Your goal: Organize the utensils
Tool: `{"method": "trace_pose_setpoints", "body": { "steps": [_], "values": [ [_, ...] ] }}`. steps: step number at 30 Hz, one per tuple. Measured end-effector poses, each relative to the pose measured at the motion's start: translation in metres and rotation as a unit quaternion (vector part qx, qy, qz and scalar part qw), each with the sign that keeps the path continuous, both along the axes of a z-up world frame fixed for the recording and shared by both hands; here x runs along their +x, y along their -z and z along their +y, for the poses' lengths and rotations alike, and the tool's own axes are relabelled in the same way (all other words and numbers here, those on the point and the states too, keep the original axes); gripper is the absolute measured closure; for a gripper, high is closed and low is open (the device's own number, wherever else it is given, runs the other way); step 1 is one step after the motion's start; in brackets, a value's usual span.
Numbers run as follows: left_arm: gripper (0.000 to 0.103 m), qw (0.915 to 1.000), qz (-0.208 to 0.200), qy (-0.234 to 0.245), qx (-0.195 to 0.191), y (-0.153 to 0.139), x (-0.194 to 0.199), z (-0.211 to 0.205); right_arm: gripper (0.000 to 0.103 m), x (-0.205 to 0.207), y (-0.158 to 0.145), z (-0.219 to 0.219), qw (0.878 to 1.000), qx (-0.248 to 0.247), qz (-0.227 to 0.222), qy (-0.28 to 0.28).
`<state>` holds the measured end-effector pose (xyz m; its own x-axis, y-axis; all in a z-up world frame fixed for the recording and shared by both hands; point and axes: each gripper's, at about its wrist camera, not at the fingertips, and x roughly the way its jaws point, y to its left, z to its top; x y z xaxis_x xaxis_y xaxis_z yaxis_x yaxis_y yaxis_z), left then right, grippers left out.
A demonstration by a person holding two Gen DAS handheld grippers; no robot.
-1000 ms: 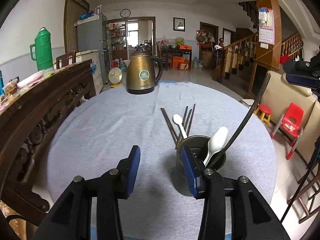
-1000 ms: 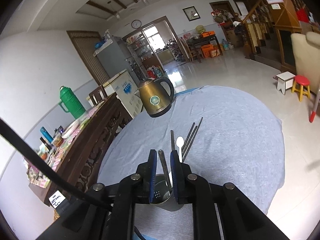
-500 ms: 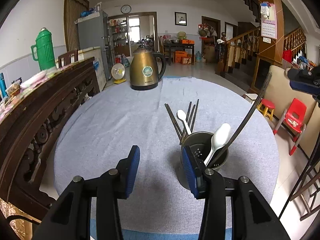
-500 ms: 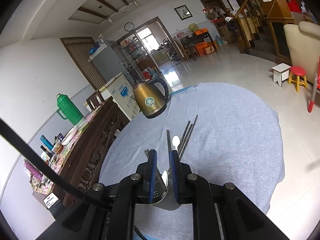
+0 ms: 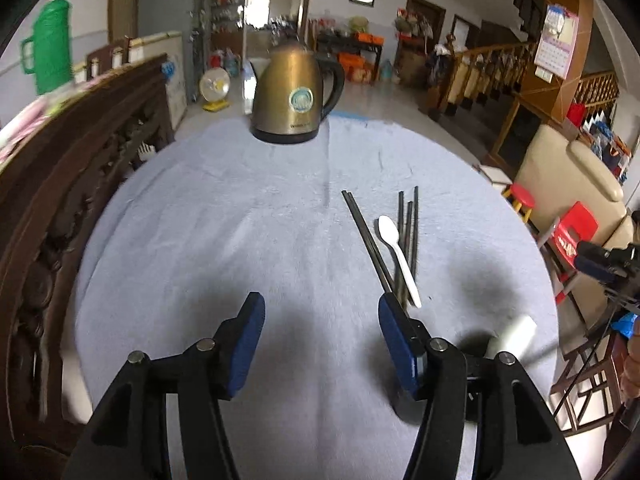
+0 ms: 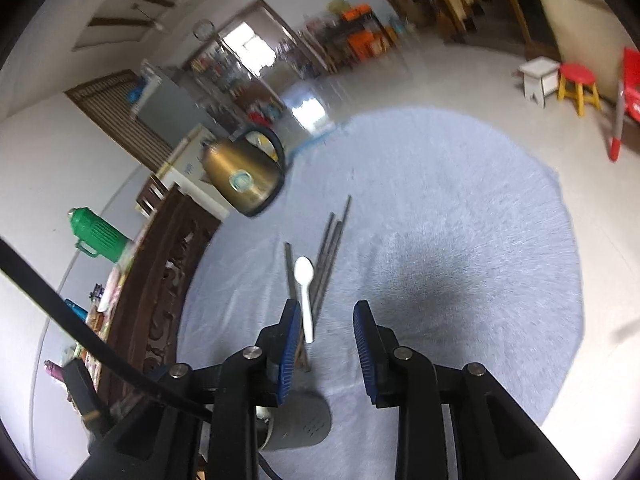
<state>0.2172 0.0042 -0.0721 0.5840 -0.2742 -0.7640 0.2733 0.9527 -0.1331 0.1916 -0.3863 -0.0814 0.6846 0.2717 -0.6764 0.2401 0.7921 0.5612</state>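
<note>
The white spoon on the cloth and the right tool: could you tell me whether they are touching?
Apart. In the right wrist view the right tool is open and empty, and the white spoon lies flat on the grey cloth below, its handle running behind the left finger.

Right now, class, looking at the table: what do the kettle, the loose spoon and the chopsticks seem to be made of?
Kettle: brushed metal in a bronze-gold tone with soft sheen, black plastic-looking handle.
White spoon: probably plastic, possibly ceramic; smooth and opaque.
Chopsticks: dark, thin, faintly glossy; metal or lacquered wood, unclear.
</note>
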Motion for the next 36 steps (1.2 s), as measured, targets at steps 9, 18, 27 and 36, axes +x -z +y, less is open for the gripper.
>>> {"method": "trace_pose_setpoints", "body": {
  "steps": [9, 18, 27, 36],
  "values": [
    [0.046, 0.9978, 0.063, 0.019, 0.004, 0.031, 0.111, -0.037, 0.073, 0.111, 0.059, -0.025, 0.996, 0.020, 0.082, -0.024],
    [0.060, 0.9940, 0.094, 0.044, 0.035, 0.073, 0.175, -0.083, 0.073, 0.211, 0.096, -0.027, 0.990, 0.029, 0.132, -0.031],
    [0.060, 0.9897, 0.111, 0.054, 0.072, 0.105, 0.197, -0.103, 0.076, 0.278, 0.122, -0.017, 0.986, -0.006, 0.166, -0.033],
    [0.060, 0.9898, 0.100, 0.051, 0.089, 0.109, 0.206, -0.099, 0.091, 0.309, 0.134, 0.013, 0.975, -0.114, 0.189, -0.035]
  ]
}}
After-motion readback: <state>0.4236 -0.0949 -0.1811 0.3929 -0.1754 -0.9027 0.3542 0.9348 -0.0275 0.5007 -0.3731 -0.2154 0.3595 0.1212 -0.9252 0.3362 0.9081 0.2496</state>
